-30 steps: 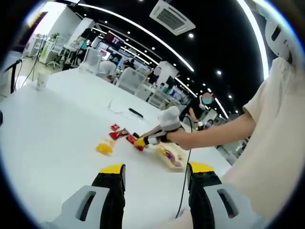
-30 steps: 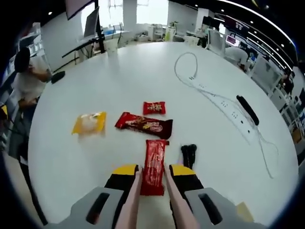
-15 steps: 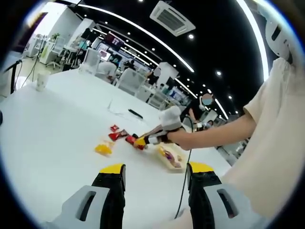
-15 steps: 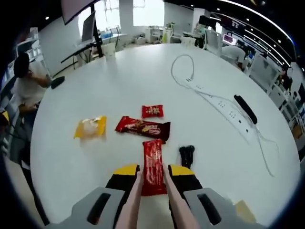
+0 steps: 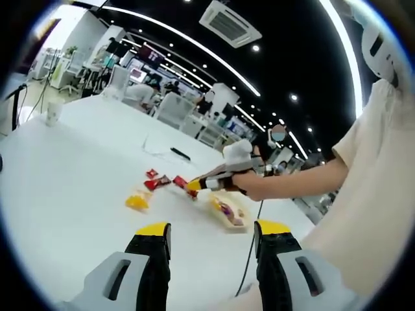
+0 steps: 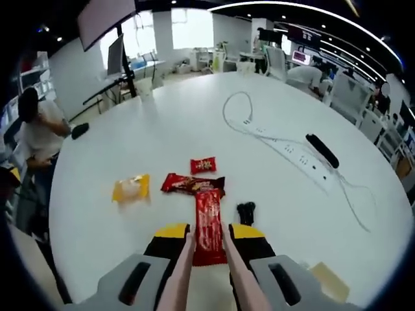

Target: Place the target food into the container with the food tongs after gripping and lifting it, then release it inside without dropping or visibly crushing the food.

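In the right gripper view my right gripper is shut on a pair of beige food tongs, whose arms pinch a red snack bar held above the white table. The left gripper view shows that same gripper in a person's hand, with the red bar hanging clear of the table, left of the shallow beige container that holds some food. My left gripper is open, with nothing between its jaws, and hovers near the table's front.
On the table lie a yellow packet, a long dark-red packet, a small red packet and a small black object. A white power strip, its cable and a black remote lie farther right. A person sits at the left edge.
My right gripper has risen with the tongs and the red bar, so the table and packets look farther away. The left gripper stays open and nearly still.
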`<state>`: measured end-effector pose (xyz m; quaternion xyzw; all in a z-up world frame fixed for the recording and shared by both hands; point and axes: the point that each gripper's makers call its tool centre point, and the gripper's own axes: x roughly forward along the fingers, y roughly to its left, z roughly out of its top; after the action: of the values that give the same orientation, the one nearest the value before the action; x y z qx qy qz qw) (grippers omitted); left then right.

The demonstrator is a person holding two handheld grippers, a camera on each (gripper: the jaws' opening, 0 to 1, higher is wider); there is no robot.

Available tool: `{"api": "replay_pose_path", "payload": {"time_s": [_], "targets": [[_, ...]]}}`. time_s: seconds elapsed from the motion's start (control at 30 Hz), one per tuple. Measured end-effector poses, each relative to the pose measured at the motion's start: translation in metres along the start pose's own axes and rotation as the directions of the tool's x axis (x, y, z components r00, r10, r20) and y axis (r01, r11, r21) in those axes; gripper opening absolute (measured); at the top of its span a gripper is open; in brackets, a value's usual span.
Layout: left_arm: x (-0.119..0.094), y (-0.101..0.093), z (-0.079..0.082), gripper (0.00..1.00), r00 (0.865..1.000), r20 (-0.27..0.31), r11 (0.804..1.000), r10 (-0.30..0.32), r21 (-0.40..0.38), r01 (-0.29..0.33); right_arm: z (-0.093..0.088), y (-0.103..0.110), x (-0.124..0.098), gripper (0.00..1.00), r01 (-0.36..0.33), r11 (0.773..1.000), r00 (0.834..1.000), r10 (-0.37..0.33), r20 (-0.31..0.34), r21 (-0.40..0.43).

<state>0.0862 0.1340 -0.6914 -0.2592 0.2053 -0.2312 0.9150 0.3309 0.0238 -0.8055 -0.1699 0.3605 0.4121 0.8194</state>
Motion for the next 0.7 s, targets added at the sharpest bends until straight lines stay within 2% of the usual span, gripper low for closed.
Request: {"api": "replay_pose_path", "payload": {"time_s": [0.17, 0.4, 0.7], "targets": [[0.004, -0.007, 0.003, 0.51, 1.0, 0.001, 1.0, -0.021, 0.014, 0.021, 0.002, -0.003, -0.014, 0.22, 0.006, 1.0, 1.0, -0.006, 0.028, -0.017], [0.012, -0.022, -0.002, 0.51, 0.998, -0.02, 0.997, -0.062, 0.034, 0.063, -0.001, -0.015, -0.042, 0.22, 0.044, 0.999, 0.997, -0.045, 0.062, 0.017], [0.015, -0.035, -0.007, 0.51, 0.996, -0.029, 0.995, -0.084, 0.044, 0.085, 0.002, -0.018, -0.073, 0.22, 0.061, 0.997, 0.991, -0.067, 0.114, 0.057]]}}
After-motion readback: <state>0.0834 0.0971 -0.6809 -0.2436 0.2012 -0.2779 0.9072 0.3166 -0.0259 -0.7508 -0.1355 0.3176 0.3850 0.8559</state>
